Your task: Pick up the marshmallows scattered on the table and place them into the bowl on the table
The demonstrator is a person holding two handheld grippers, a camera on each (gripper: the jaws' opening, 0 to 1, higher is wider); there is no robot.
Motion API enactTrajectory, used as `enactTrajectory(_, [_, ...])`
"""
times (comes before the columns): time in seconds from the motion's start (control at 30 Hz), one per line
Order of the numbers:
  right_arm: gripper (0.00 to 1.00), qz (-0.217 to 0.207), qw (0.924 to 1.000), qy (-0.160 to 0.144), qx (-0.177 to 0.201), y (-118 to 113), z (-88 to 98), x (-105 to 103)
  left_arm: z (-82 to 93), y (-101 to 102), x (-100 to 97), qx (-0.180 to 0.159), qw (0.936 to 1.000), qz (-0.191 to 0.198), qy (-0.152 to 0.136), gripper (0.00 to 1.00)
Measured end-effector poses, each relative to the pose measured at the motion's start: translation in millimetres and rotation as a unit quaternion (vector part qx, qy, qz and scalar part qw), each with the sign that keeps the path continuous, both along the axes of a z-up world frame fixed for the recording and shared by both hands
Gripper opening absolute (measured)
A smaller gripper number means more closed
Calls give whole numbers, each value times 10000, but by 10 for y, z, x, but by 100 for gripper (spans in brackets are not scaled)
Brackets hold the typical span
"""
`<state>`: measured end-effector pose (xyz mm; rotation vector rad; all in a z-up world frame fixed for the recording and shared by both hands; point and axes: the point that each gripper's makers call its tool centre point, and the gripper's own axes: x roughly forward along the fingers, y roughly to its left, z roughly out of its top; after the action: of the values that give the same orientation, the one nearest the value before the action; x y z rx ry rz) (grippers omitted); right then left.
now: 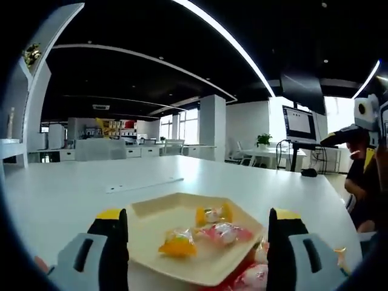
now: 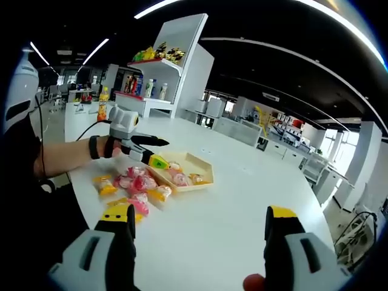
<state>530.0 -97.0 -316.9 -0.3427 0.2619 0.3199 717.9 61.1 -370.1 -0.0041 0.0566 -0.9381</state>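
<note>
A shallow beige bowl point(image 1: 182, 206) lies right in front of my left gripper point(image 1: 199, 218), whose yellow-tipped jaws stand open on either side of it with nothing held. Three wrapped marshmallows lie in it: an orange one point(image 1: 177, 242), a yellow one point(image 1: 213, 214) and a pink one point(image 1: 227, 232). More wrapped marshmallows point(image 1: 254, 276) lie on the table by the bowl's near right corner. In the right gripper view, the bowl point(image 2: 197, 162) sits mid-table with several pink and yellow marshmallows point(image 2: 136, 182) scattered to its left. The left gripper point(image 2: 154, 151) hovers at the bowl's edge. My right gripper point(image 2: 200, 221) is open, well short of the pile.
The white table point(image 2: 230, 206) stretches wide to the right of the bowl. A person's forearm point(image 2: 60, 154) reaches in from the left along the table's edge. A white shelf with goods point(image 2: 163, 66) stands behind. A monitor on a stand point(image 1: 300, 124) is beyond the table's far side.
</note>
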Motion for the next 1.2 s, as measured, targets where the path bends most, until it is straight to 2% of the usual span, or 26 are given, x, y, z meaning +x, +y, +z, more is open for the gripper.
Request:
enactTrajectory(0.13, [85,-6,10000,-20,7,-1,6,-9,30,65,-150,-97,9999,-52,92,95])
enactTrajectory(0.27, [85,29,10000,-20,14,26,0,-11,33,142,-299,4,10000,-65,40,95])
enactTrajectory(0.4, [85,63,10000,-13,20,58,-6,-9,107,277,-458,-38,9999,-100,50,95])
enactTrajectory(0.53, [85,86,10000,-18,38,89,-11,-1,163,425,-631,56,9999,-96,-9,95])
enactTrajectory(0.7, [84,140,9999,-3,60,128,-44,1,142,564,-890,8,9994,-283,195,95])
enactTrajectory(0.93, [84,263,9996,24,110,191,-89,45,131,889,-1034,99,9997,4,234,95])
enactTrajectory(1.2, [84,377,9992,48,139,257,-120,57,162,1021,-1203,289,9992,-4,277,95])
